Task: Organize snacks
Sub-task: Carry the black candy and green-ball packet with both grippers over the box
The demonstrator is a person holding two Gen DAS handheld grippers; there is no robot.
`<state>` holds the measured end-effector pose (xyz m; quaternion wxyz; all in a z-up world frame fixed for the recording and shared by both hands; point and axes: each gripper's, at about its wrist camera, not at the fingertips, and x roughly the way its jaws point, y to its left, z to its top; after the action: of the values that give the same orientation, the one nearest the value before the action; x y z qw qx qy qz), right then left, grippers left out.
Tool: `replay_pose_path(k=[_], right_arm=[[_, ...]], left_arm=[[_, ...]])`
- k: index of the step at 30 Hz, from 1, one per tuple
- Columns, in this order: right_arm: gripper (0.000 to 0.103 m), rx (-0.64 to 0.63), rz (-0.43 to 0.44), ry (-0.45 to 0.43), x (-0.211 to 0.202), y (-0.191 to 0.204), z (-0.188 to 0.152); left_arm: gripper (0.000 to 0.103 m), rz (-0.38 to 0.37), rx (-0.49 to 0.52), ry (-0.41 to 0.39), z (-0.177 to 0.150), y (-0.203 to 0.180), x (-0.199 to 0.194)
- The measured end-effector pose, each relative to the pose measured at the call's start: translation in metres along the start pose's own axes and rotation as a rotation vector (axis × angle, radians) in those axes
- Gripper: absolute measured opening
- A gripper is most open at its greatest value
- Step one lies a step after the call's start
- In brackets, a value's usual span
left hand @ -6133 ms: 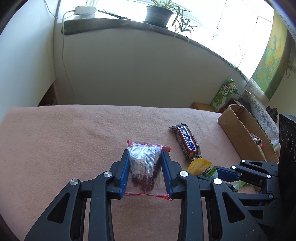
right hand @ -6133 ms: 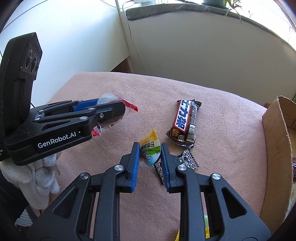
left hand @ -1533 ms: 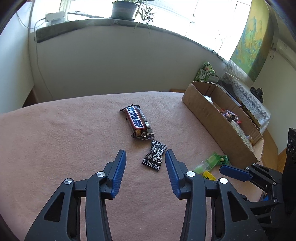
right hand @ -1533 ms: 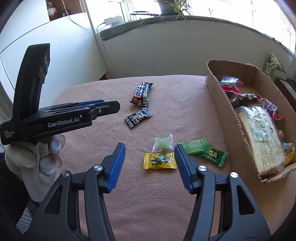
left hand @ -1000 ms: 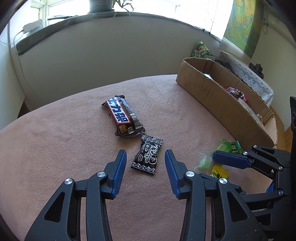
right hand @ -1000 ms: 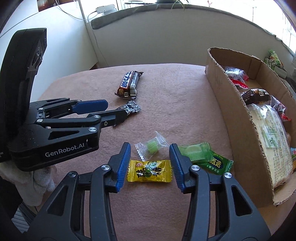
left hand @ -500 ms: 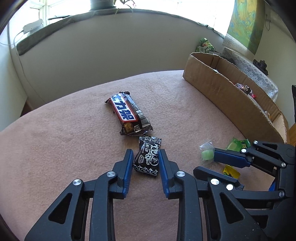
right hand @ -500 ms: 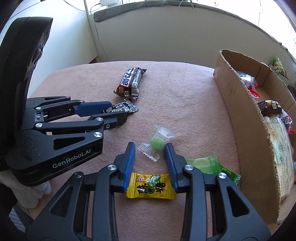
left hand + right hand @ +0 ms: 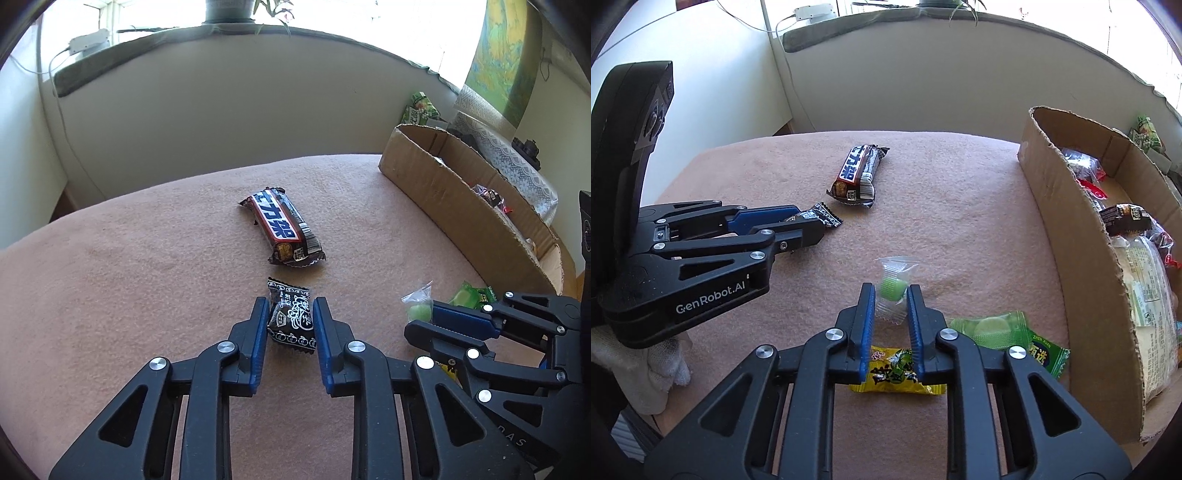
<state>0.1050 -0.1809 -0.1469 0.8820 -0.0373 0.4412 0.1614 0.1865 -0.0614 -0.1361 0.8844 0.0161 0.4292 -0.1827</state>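
My left gripper (image 9: 290, 317) is shut on a small black candy packet (image 9: 291, 317), which also shows in the right wrist view (image 9: 822, 218). My right gripper (image 9: 891, 295) is shut on a clear-wrapped green candy (image 9: 893, 284), which also shows in the left wrist view (image 9: 419, 308). A dark chocolate bar (image 9: 282, 227) lies on the pink cloth beyond the left gripper. A yellow candy (image 9: 895, 374) and a green packet (image 9: 1004, 332) lie under and right of the right gripper.
An open cardboard box (image 9: 1067, 229) holding several snacks stands at the right, and its wall shows in the left wrist view (image 9: 461, 206). The pink cloth (image 9: 110, 295) covers the table. A white wall and a windowsill with a plant lie behind.
Both grippers have closed further: the left onto the black packet, the right onto the green candy. Both have lifted slightly off the cloth.
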Motion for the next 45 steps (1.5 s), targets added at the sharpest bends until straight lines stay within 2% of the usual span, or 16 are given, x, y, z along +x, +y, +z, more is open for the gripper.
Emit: replay_pose_path(k=[6,10,13,14,15,16,19,24,31,37,45], right_arm=[[0.018,0.001,0.014,-0.026,-0.012,0.001,0.001],[0.018,0.007,0.013,-0.022,-0.012,-0.002,0.0],[0.018,0.012,0.017,-0.023,-0.014,-0.002,-0.001],[0.018,0.01,0.018,-0.022,-0.015,-0.002,-0.002],[0.018,0.009,0.019,-0.022,-0.016,-0.001,-0.002],[0.018,0.007,0.019,-0.023,-0.015,-0.001,-0.002],[0.018,0.004,0.017,-0.027,-0.017,-0.002,-0.002],[0.018,0.012,0.018,-0.042,-0.023,-0.005,0.0],[0.018,0.019,0.038,-0.091,-0.044,-0.007,0.003],[0.018,0.029,0.043,-0.138,-0.067,-0.016,0.004],[0.018,0.069,-0.001,-0.198,-0.104,-0.051,0.0]], left_arm=[[0.014,-0.005,0.0,-0.025,0.0,-0.001,-0.008],[0.014,0.008,0.037,0.011,-0.003,-0.008,0.001],[0.024,0.03,0.06,0.025,-0.005,-0.012,0.007],[0.037,0.041,0.065,0.037,-0.006,-0.012,0.009],[0.04,0.045,0.077,0.052,-0.008,-0.014,0.012],[0.04,0.054,0.097,0.038,-0.009,-0.017,0.011],[0.025,0.061,0.12,0.034,-0.011,-0.02,0.01],[0.024,0.06,0.087,0.025,-0.012,-0.014,0.005],[0.024,0.008,-0.002,-0.022,-0.004,-0.004,-0.019],[0.024,-0.015,-0.001,-0.079,0.012,-0.015,-0.038],[0.024,-0.046,0.031,-0.112,0.036,-0.044,-0.035]])
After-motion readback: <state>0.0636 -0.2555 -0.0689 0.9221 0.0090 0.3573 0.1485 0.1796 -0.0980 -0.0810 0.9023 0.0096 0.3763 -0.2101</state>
